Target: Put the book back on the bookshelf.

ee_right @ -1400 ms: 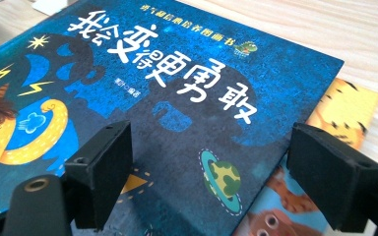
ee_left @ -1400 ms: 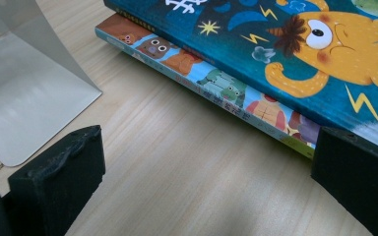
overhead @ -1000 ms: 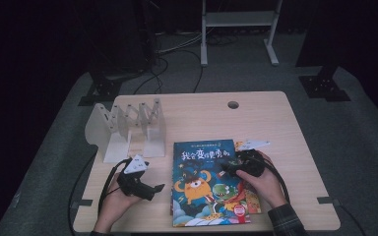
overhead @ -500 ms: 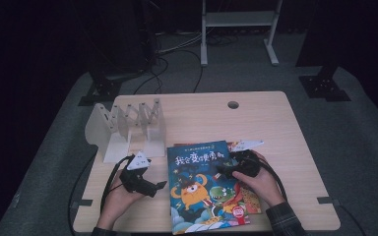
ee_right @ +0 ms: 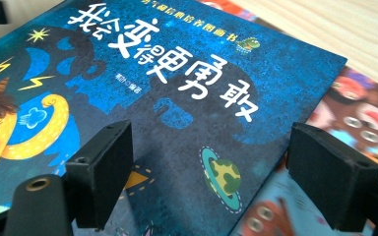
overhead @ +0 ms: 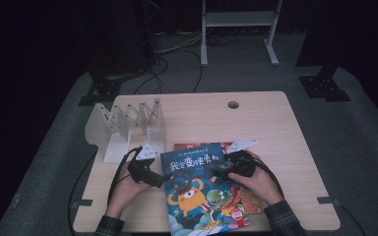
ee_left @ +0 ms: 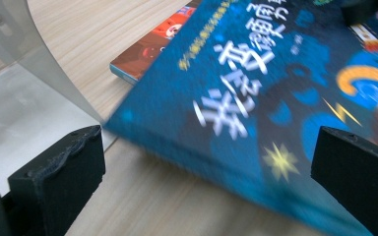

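A person sits at a light wooden table (overhead: 275, 128) with a two-jaw gripper in each hand. A blue picture book (overhead: 202, 189), its cover showing an orange monster and white Chinese lettering, lies on the table between the two grippers, resting on top of a second, red-orange book (overhead: 248, 199) whose edges stick out beyond it on the side of the right gripper.

The left gripper (overhead: 158, 181) lies low over the table and points at the blue book's nearest edge. In the left gripper view, its two black jaws stand wide apart with nothing pressed between them; the near corner of the blue book (ee_left: 256, 113) lies just ahead of them and looks raised off the wood. Beyond that corner a strip of the red-orange book (ee_left: 152, 49) shows, and just beside the left-hand jaw in that view stands the curved pale wall of a translucent rack (ee_left: 24, 73).

The right gripper (overhead: 218, 172) sits over the upper right part of the blue cover. In the right gripper view, its jaws are apart, roughly half open, hovering above the blue book (ee_right: 177, 98) without clamping it. The right-hand jaw in that view stands over the book's edge, where the red-orange book (ee_right: 364, 118) shows underneath.

From above, the rack (overhead: 128, 123), a white accordion-style stand, sits just beyond the left gripper, near the table's far left corner.
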### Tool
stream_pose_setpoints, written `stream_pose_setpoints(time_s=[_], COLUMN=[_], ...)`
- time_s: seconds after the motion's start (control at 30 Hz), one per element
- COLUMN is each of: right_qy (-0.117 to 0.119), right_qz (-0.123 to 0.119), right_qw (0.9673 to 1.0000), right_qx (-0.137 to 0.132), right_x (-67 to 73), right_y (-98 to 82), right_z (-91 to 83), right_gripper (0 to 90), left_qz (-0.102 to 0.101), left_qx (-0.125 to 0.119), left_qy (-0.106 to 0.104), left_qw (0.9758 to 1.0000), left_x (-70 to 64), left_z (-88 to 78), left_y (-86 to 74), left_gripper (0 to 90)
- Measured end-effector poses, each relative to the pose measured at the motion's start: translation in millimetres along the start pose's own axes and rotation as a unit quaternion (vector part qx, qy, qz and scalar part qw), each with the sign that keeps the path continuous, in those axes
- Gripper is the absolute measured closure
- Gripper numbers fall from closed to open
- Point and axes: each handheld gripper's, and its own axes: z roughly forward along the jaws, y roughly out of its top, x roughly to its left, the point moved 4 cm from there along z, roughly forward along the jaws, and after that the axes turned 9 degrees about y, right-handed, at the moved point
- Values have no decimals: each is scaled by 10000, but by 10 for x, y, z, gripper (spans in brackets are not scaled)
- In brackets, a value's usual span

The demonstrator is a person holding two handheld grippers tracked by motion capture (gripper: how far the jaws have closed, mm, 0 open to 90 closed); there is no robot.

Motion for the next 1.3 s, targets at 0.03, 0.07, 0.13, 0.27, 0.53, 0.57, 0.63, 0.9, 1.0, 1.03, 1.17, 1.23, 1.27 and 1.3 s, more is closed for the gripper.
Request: stream_pose_setpoints(time_s=[0.03,0.07,0.13,0.27,0.53,0.57,0.63,0.9,1.0,1.03,1.17,1.23,1.27,1.3], right_qy=[30,81,97,101,131,130,120,-197,-238,-242,-233,-173,-105,-105], right_qz=[-15,-52,-74,-65,-77,-81,-104,-105,-108,-127,-169,-148,-182,-182], right_qw=[10000,9999,9999,9999,9999,9999,9999,9998,9997,9996,9996,9997,9997,9997], right_qx=[28,35,30,-11,-55,-49,-23,-2,-14,-34,-71,-112,-94,-94], right_x=[23,53,60,59,57,65,66,89,105,116,190,234,269,269], right_y=[9,22,26,19,8,0,-12,-169,-228,-256,-391,-457,-520,-520], right_z=[14,40,48,47,39,31,8,-242,-322,-362,-511,-579,-638,-638], right_gripper=[177,181,181,181,180,181,185,217,215,214,209,202,195,195], left_qz=[4,-23,-7,-84,-317,-326,-316,-344,-341,-342,-353,-350,-348,-351], left_qx=[11,13,60,47,53,57,54,50,52,52,53,52,51,55], left_qy=[-6,-20,-45,-82,-506,-522,-541,-583,-578,-577,-591,-592,-592,-590], left_qw=[10000,10000,10000,9999,9982,9981,9980,9977,9977,9977,9976,9976,9976,9976], left_x=[12,20,39,81,137,138,140,147,146,145,148,148,148,148], left_z=[13,27,59,131,251,251,247,251,250,250,253,253,253,253], left_y=[0,2,5,7,-40,-43,-48,-56,-55,-55,-57,-56,-56,-56], left_gripper=[0,0,0,0,0,0,0,0,0,0,0,0,0,0])
